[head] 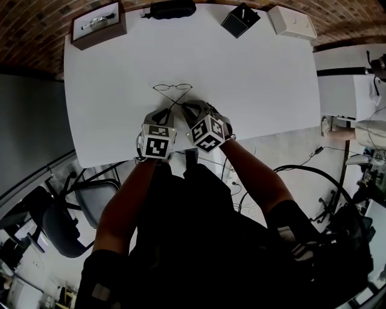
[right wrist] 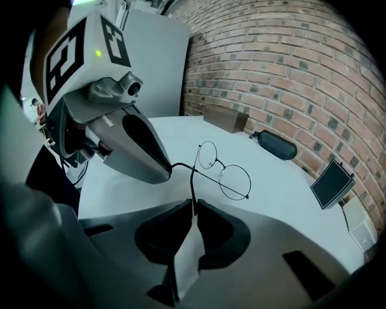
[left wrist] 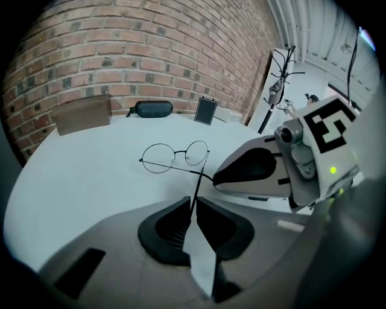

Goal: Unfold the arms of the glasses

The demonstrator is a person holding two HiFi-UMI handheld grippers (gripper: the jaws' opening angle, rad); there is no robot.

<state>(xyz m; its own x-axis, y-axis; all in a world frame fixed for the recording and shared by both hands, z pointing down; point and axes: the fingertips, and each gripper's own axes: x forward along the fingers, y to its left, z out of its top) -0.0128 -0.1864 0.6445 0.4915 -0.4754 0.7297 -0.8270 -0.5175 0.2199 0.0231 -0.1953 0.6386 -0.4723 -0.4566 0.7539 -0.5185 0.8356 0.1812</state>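
Clamping crossed arm tips of the glasses, left tool and right tool each pinched tight on one, case beyond glasses

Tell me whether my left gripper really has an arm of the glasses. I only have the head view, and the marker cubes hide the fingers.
Observer: Yes. In the left gripper view, the left gripper is shut on the tip of one arm of the glasses.
Operator: And my right one?
Observer: The right gripper is shut on the tip of the other arm, as its own view shows.
Operator: How close are the two grips?
Observer: Close. The arms cross just beyond the fingers, and the right gripper's tip sits beside the arm that the left holds.
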